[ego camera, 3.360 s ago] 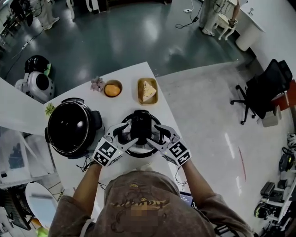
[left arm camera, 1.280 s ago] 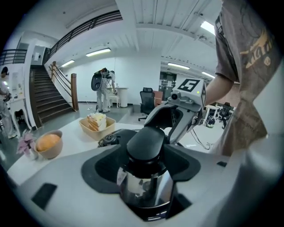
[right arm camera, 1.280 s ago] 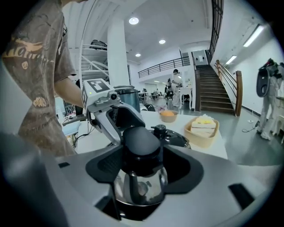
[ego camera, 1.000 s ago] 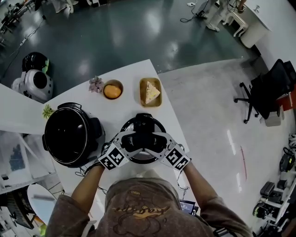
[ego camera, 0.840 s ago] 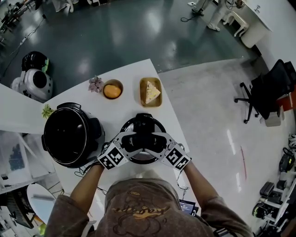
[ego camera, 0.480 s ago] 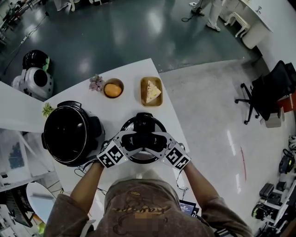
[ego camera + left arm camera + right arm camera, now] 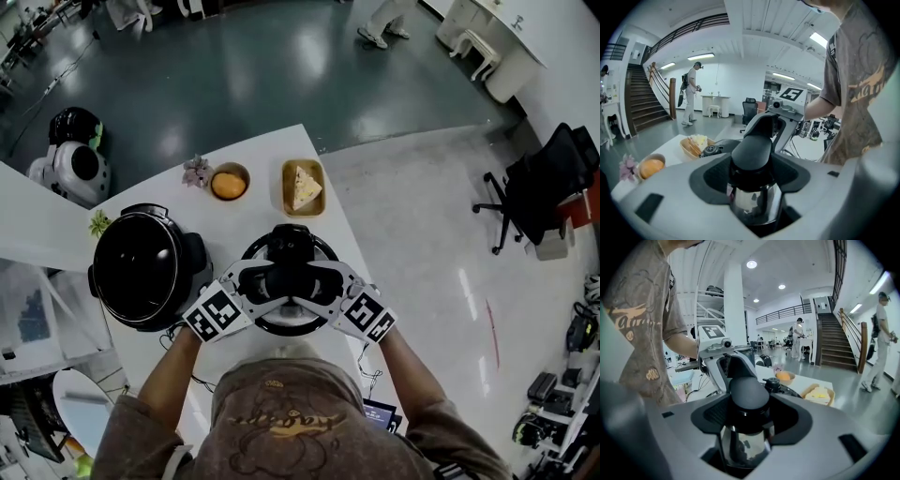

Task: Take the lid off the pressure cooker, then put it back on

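Pressure cooker lid point(image 7: 281, 325): mid-bench point(image 7: 262, 159), near front edge; black handle point(image 7: 287, 272) across top. Left gripper point(image 7: 260, 281), right gripper point(image 7: 317, 281): each clamped on one handle end; left jaws just closed tighter. Black multicooker point(image 7: 141, 267) beside, left. Orange bowl point(image 7: 229, 180), food tray point(image 7: 301, 186) behind.

Bright, even light comes from ceiling lamps point(image 7: 751, 264), pale glare patches lie on the glossy dark floor point(image 7: 234, 84), and both gripper views bend strongly toward dark, vignetted, soft-focus edges.
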`<state>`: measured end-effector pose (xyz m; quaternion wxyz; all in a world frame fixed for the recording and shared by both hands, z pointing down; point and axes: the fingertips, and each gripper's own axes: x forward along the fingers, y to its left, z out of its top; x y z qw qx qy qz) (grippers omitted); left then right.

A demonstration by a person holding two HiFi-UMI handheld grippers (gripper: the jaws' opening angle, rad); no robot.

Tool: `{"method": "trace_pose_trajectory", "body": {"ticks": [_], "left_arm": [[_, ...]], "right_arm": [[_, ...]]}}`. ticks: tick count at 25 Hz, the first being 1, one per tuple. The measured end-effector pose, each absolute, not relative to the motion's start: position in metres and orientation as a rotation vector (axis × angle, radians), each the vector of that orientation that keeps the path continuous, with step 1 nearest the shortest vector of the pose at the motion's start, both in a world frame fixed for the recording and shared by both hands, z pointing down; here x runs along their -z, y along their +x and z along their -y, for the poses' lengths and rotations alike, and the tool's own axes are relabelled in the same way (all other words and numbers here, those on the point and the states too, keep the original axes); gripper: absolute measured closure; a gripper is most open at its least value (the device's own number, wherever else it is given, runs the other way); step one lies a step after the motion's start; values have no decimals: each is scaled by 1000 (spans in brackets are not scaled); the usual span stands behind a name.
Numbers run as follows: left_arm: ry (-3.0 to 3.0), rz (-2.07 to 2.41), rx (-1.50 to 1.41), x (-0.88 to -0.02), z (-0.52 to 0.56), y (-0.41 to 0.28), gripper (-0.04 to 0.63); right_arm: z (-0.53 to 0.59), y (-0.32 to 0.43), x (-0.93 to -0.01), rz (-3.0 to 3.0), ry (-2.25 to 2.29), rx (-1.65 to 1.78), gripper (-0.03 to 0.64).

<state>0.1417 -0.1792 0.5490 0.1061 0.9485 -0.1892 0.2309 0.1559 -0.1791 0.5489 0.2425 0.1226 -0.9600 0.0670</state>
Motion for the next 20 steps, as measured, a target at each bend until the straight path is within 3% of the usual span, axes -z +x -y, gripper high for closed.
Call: {"method": "trace_pose_trajectory", "body": {"ticks": [11, 20], "left_arm": [[2900, 665, -640, -452, 180, 139, 328], [2883, 788, -610, -423, 172, 126, 328]], "right_arm": [[181, 154, -454, 2696, 344, -112, 353], [173, 142, -423, 2701, 263, -54, 353]]}}
